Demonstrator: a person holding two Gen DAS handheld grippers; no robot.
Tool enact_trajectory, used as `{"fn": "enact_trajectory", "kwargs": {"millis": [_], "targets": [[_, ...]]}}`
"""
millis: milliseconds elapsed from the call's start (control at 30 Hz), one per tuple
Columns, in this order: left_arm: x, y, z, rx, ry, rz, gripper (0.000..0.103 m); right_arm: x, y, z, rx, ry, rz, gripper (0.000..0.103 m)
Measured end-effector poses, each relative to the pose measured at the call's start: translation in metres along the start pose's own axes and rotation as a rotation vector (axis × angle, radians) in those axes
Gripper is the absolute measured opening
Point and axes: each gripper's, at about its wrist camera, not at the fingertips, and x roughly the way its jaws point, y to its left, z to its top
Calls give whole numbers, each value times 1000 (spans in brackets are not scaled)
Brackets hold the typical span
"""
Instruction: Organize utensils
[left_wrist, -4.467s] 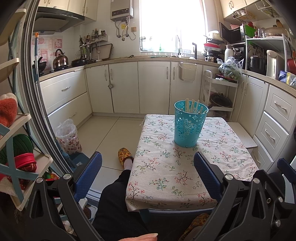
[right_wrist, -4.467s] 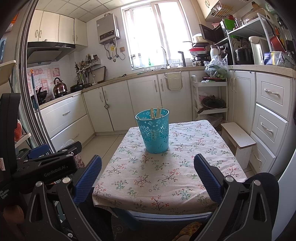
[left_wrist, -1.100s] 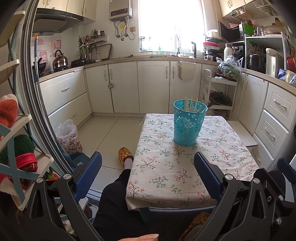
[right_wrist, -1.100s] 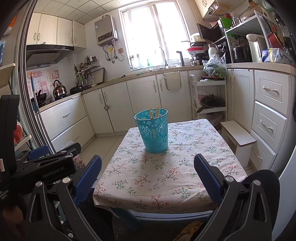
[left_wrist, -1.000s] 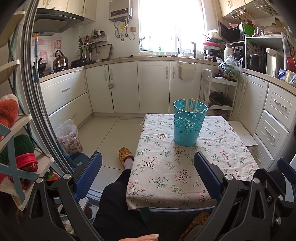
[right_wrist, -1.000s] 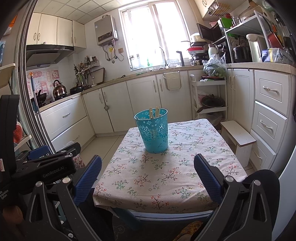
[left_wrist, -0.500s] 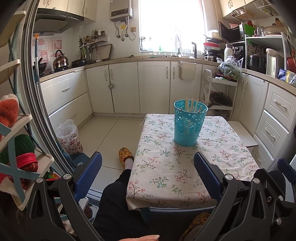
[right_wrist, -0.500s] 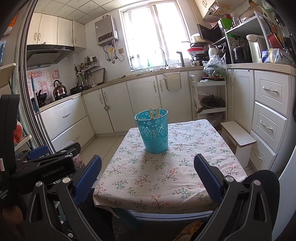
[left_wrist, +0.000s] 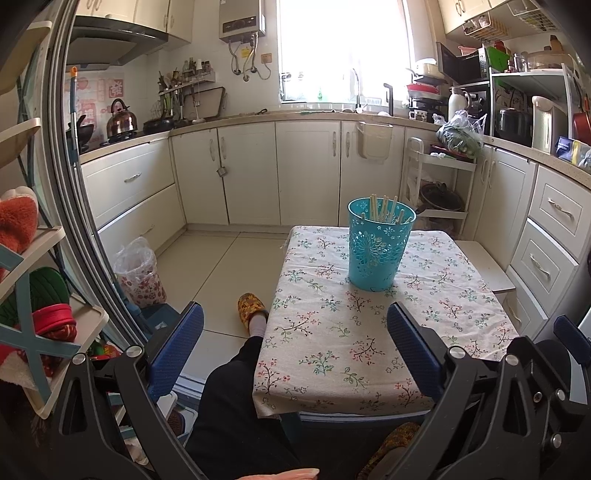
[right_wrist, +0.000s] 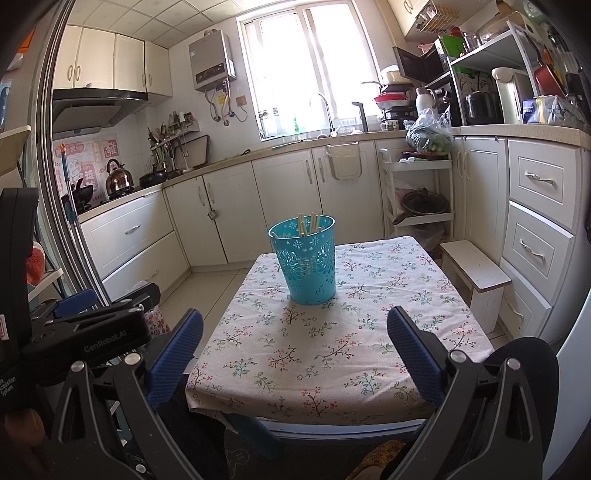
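Teal bucket (left_wrist: 380, 245) stands upright on the surface (left_wrist: 332, 332), which is covered by a floral cloth, toward its far end. Pale sticks, likely chopsticks (left_wrist: 384, 210), lean inside the bucket with tips above the rim; count unclear. Nothing else lies on the cloth around the bucket.

Left gripper (left_wrist: 295, 350) hangs at the near edge of the surface, well short of the bucket and off to its left, fingers (left_wrist: 177, 347) spread wide, nothing between them. Right gripper (right_wrist: 295, 350) is also back at the near edge, roughly in line with the bucket, fingers (right_wrist: 413, 354) wide apart and empty. From the right wrist view the left gripper's black body sits low on the left, further from the bucket than the cloth edge. A person's leg (left_wrist: 236, 413) in dark trousers and a patterned slipper (left_wrist: 251, 308) show left of the surface.

Step judgement: either start or finish, neither gripper engaged; utensils already sit in the bucket, so sorting looks done or not begun, cannot tell which. If more is wanted, next move needs one gripper to travel forward over the cloth to the bucket rim and close on a single stick tip, the other steadying the bucket wall since it looks light and tippable.
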Motion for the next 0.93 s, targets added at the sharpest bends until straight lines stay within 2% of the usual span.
{"fn": "enact_trajectory", "kwargs": {"millis": [333,500,733,933], "targets": [[-2,-3,-1,11,-19,-6,95,0,0,0,1,-1,-1,95],[1,-4,-5,15,-10,10,95,0,0,-1,3,0,-2,95],[8,1,-4,-15,24,-10,95,1,0,-2,6,3,-3,95],[6,1,-6,-15,16,2,95,1,1,-4,9,7,-3,95]]}}
